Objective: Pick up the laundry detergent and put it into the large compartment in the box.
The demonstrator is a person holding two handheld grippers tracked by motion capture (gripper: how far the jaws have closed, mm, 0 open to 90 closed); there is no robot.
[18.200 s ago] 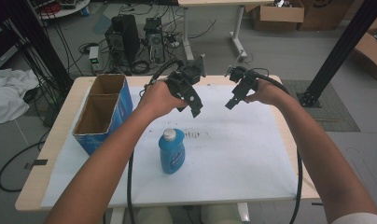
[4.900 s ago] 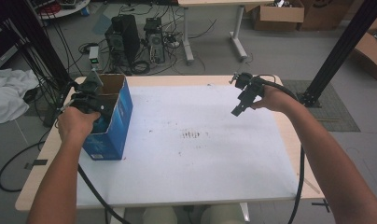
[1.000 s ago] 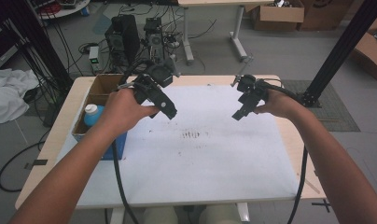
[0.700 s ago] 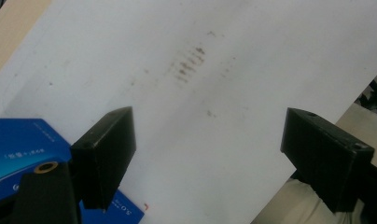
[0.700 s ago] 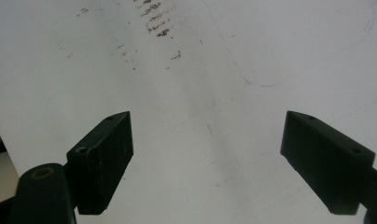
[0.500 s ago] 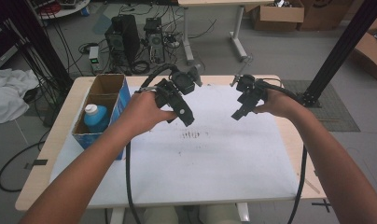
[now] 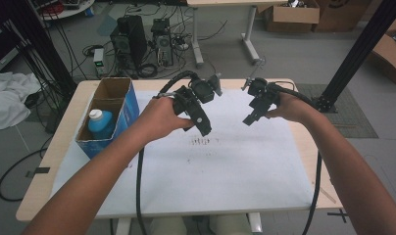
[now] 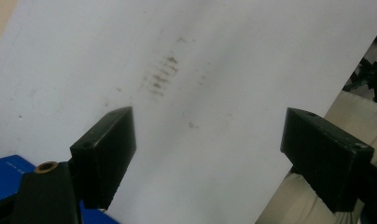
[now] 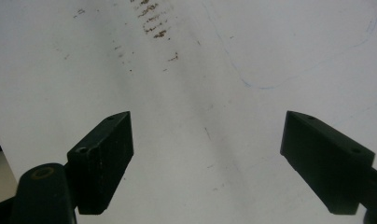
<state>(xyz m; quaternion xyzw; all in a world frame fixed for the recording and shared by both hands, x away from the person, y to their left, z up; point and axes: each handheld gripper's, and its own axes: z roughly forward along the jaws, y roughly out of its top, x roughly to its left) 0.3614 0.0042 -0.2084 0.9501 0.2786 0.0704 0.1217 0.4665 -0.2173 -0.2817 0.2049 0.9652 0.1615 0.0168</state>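
**While held aloft over the sheet: both claws released, bottle boxed**

Checked in the high view. Found upright at the left of the frame: blue bottle [image 7: 99, 123] with white cap, inside the lower of two compartments of the blue-sided cardboard box [image 7: 132, 105]. Upper compartment seen bare.

Left gripper [image 7: 204, 128] logged at centre frame, above the white sheet [image 7: 225, 166], well apart from the box. Confirmed in the left gripper view [image 8: 210, 154]: jaws spread wide, nothing between them, smudge marks [image 8: 161, 74] on the sheet beyond.

Right gripper [image 7: 249, 120] logged just right of centre, likewise off the sheet. Confirmed in the right gripper view [image 9: 205, 154]: jaws parted, holding nothing.

Judged complete as to placement: bottle seated in the box, touched by neither claw. Judged outstanding, if anything: bringing both hands to rest. No other loose item noted on the table [image 7: 39, 196].
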